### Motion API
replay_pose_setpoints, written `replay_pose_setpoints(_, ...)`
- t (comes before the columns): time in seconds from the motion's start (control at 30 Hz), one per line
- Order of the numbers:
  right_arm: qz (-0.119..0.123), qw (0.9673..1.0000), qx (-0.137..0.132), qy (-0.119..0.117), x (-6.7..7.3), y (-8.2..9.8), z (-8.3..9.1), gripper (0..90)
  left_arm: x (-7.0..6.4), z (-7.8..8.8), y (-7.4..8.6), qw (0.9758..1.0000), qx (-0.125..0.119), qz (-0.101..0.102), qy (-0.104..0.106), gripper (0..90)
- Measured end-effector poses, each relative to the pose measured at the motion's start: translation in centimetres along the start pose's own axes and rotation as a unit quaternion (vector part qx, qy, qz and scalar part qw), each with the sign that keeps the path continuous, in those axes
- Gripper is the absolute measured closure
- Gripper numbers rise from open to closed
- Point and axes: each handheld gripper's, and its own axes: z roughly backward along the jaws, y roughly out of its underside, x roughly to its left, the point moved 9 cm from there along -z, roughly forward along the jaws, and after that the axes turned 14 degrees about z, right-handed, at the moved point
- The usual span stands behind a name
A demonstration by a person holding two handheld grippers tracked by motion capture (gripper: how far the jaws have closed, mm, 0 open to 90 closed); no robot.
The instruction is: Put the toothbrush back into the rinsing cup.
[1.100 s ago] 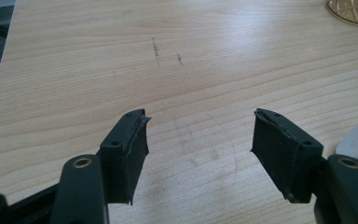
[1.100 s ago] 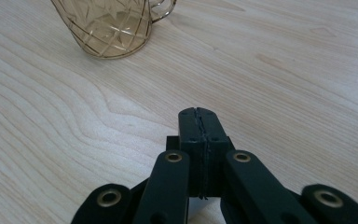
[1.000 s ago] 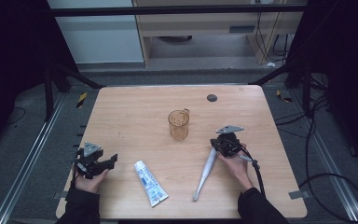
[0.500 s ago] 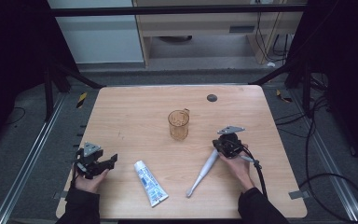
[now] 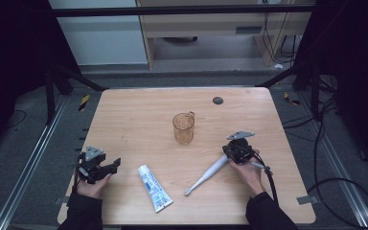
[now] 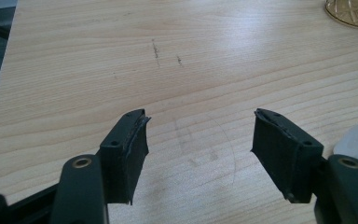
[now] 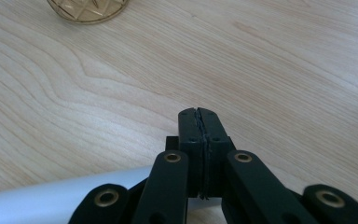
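Lying slantwise on the pale wooden table (image 5: 134,115) near the amber cup (image 5: 183,127), a white toothbrush (image 5: 205,175), handle end under the right gripper (image 5: 235,149) with jaws pressed together; left gripper (image 5: 106,167) spread wide, empty; dark room around.

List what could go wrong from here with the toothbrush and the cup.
1. The right gripper has its jaws shut tight, with the toothbrush passing under the linkage behind the pads rather than between them; the hold looks loose and the toothbrush may slip.
2. The long handle sticks out toward the toothpaste tube and could knock it.
3. The cup stands close by; a swing of the toothbrush might tip it.
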Motion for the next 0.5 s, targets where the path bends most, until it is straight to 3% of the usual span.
replay_pose_setpoints(0.5, 0.009, 0.9999, 0.011, -0.006, 0.4, 1.0, 1.3, 88.3, -0.1, 0.1, -0.1, 1.0, -0.003, 0.002, 0.001, 34.5)
